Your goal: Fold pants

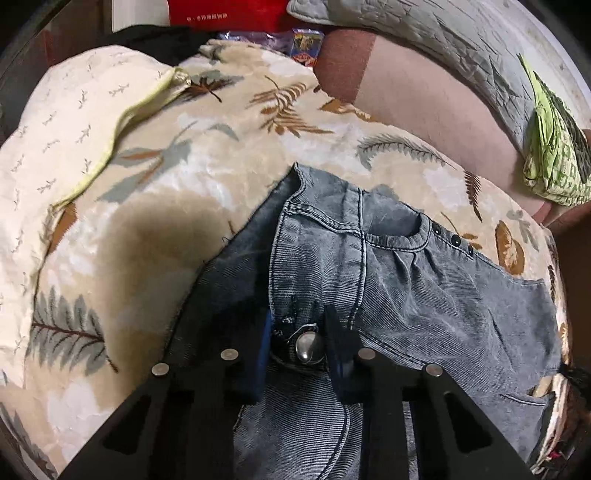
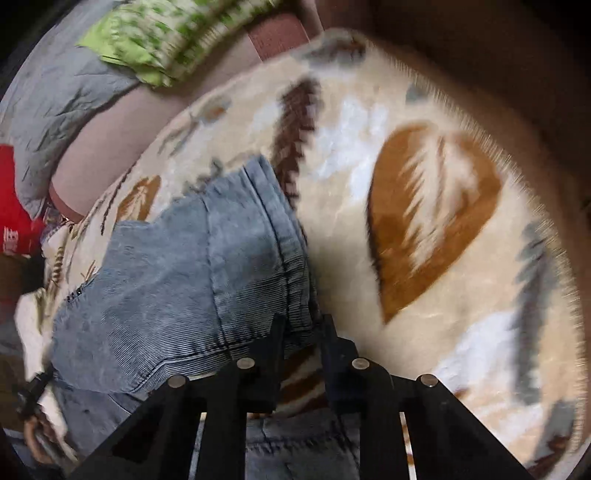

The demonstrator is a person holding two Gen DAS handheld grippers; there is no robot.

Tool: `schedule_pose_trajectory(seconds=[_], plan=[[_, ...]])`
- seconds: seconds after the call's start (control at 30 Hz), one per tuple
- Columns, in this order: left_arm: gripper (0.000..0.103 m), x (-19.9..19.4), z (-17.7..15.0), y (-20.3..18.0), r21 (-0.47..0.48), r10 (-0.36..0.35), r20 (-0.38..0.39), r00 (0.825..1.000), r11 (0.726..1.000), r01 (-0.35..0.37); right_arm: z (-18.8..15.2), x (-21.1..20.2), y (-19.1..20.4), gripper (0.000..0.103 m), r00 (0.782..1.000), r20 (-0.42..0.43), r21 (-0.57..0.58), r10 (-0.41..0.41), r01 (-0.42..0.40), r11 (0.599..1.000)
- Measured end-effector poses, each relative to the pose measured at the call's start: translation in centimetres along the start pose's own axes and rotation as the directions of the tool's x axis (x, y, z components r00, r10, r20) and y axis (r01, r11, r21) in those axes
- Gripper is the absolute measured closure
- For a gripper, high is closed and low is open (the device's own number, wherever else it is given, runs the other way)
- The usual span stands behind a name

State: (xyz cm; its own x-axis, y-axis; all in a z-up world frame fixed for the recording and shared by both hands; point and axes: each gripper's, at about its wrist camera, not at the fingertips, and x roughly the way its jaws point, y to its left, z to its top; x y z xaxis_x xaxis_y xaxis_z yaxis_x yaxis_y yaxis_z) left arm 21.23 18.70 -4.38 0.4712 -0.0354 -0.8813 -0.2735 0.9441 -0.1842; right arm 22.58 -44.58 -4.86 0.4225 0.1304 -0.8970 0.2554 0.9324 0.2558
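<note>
Grey-blue denim pants [image 1: 424,295] lie on a cream blanket with a leaf print [image 1: 184,177], waist end toward me. In the left wrist view my left gripper [image 1: 297,321] is shut on the front of the waistband, with the metal button [image 1: 308,349] sitting between its two fingers. The right wrist view is blurred. There my right gripper [image 2: 303,321] pinches the outer edge of the pants [image 2: 166,288] at the waistband, over the blanket [image 2: 406,184]. The legs of the pants run out of view below both grippers.
A green patterned cloth [image 1: 554,155] and a grey quilt [image 1: 443,37] lie at the far side on a pink-brown sheet [image 1: 413,85]. A red box [image 1: 229,14] stands at the back. A cream cloth with yellow trim [image 1: 74,110] covers the left.
</note>
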Motion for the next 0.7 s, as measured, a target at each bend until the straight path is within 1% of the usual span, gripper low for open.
schedule_pose_trajectory(seconds=[0.07, 0.1, 0.17, 0.2, 0.23, 0.3, 0.33, 0.4, 0.43, 0.47, 0.5, 0.53, 0.57, 0.6, 0.63, 0.7], plan=[[0.075, -0.1, -0.2, 0.0, 0.001, 0.014, 0.010, 1.000, 1.000, -0.014, -0.6, -1.5, 0.2, 0.084, 0.998, 0.040, -0.037, -0.045, 0.046, 0.998], [0.075, -0.1, -0.3, -0.1, -0.001, 0.019, 0.013, 1.000, 1.000, -0.019, -1.0, -1.5, 0.0, 0.084, 0.997, 0.039, -0.043, -0.065, 0.067, 0.997], [0.075, -0.1, -0.3, 0.1, -0.022, 0.020, 0.016, 1.000, 1.000, -0.019, -1.8, -0.2, -0.9, 0.084, 0.996, -0.008, -0.040, -0.093, 0.093, 0.995], [0.075, -0.2, -0.2, 0.2, -0.032, 0.017, 0.018, 1.000, 0.999, -0.017, -2.3, 0.6, -1.6, 0.084, 0.991, -0.023, -0.034, -0.132, 0.131, 0.991], [0.075, -0.2, -0.1, 0.3, -0.041, 0.015, 0.018, 1.000, 0.999, -0.015, -2.7, 1.2, -2.3, 0.084, 0.987, -0.021, -0.033, -0.161, 0.160, 0.987], [0.073, 0.3, 0.0, 0.6, -0.052, 0.018, -0.012, 1.000, 0.998, -0.018, -3.0, 1.7, -3.4, 0.083, 0.993, -0.019, -0.012, -0.115, 0.115, 0.993], [0.071, 0.3, 0.0, 0.7, -0.053, 0.022, -0.014, 1.000, 0.998, -0.022, -3.0, 1.3, -3.8, 0.083, 0.996, -0.009, 0.011, -0.088, 0.088, 0.996], [0.069, -0.2, -0.1, 0.9, -0.058, 0.020, 0.004, 1.000, 0.998, -0.019, -2.8, 0.1, -4.3, 0.083, 0.999, 0.014, 0.036, -0.040, 0.039, 0.999], [0.068, -0.6, -0.1, 1.1, -0.066, 0.019, 0.015, 1.000, 0.998, -0.018, -2.7, -0.6, -4.2, 0.082, 0.999, 0.029, 0.031, -0.041, 0.040, 0.999], [0.064, -1.2, -0.2, 1.1, -0.070, 0.026, 0.029, 0.999, 0.997, -0.024, -2.4, -1.4, -3.9, 0.079, 0.998, 0.048, 0.022, -0.037, 0.036, 0.999], [0.061, -1.7, -0.2, 1.0, -0.069, 0.024, 0.045, 0.999, 0.997, -0.021, -2.1, -2.0, -3.7, 0.072, 0.998, 0.058, 0.018, -0.006, 0.005, 1.000], [0.056, -2.3, -0.2, 0.9, -0.062, 0.016, 0.063, 0.998, 0.998, -0.012, -1.8, -2.2, -3.2, 0.064, 0.998, 0.062, 0.019, 0.028, -0.030, 0.999], [0.055, -2.9, -0.3, 0.8, -0.058, 0.007, 0.076, 0.997, 0.998, -0.003, -1.5, -2.6, -2.7, 0.045, 0.995, 0.071, 0.021, 0.063, -0.065, 0.998], [0.055, -3.3, -0.2, 0.6, -0.055, -0.003, 0.085, 0.996, 0.998, 0.007, -1.4, -2.9, -2.1, 0.035, 0.993, 0.087, 0.018, 0.084, -0.085, 0.996], [0.054, -3.8, -0.2, 0.4, -0.051, -0.022, 0.094, 0.995, 0.998, 0.027, -1.5, -2.9, -1.4, 0.034, 0.990, 0.097, 0.002, 0.104, -0.105, 0.995], [0.048, -4.6, -0.2, -0.1, -0.041, -0.070, 0.119, 0.990, 0.996, 0.075, -1.8, -1.9, 0.0, 0.034, 0.984, 0.082, -0.020, 0.159, -0.158, 0.987]])
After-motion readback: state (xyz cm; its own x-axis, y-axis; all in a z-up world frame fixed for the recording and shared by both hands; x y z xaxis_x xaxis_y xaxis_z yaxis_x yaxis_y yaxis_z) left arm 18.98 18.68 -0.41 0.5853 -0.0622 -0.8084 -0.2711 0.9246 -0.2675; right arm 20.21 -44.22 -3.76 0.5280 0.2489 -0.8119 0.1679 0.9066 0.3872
